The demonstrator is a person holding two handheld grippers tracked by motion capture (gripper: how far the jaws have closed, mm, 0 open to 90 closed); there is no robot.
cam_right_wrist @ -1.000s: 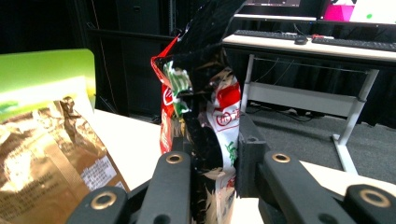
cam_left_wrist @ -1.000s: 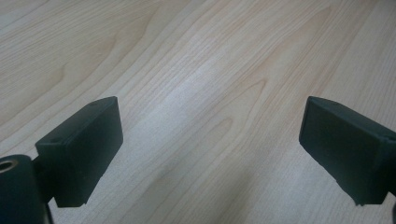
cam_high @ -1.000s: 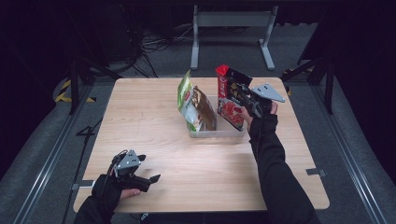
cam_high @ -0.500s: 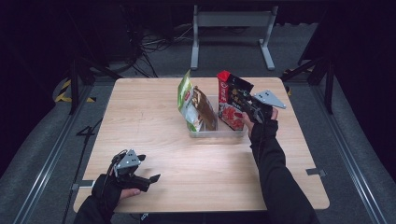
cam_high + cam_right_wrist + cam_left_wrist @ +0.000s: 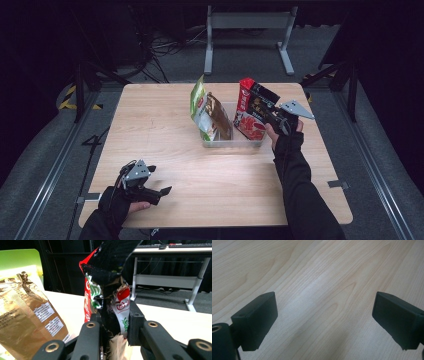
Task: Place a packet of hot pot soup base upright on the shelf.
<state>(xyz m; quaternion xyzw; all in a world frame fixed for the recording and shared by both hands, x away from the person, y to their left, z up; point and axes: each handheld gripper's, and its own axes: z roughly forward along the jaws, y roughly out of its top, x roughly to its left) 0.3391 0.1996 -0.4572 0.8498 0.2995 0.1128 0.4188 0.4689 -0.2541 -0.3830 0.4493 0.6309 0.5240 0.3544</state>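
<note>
Clear tub (image 5: 233, 142) on wooden table (image 5: 165, 125)

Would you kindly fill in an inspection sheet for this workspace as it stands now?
Surface: wooden table, bare around the bin.
Job's things: red-black snack bag held upright over clear bin; green bag and gold bag stand inside.
Clutter: nothing seen.
Grippers: right gripper shut on the red-black snack bag; left gripper open over the table.
Cables: tangle on floor behind.
Surroundings: grey frame, dark floor.

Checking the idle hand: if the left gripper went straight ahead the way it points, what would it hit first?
Probably just the bare wooden table: the left gripper angles down at it, jaws open with nothing between.
</note>
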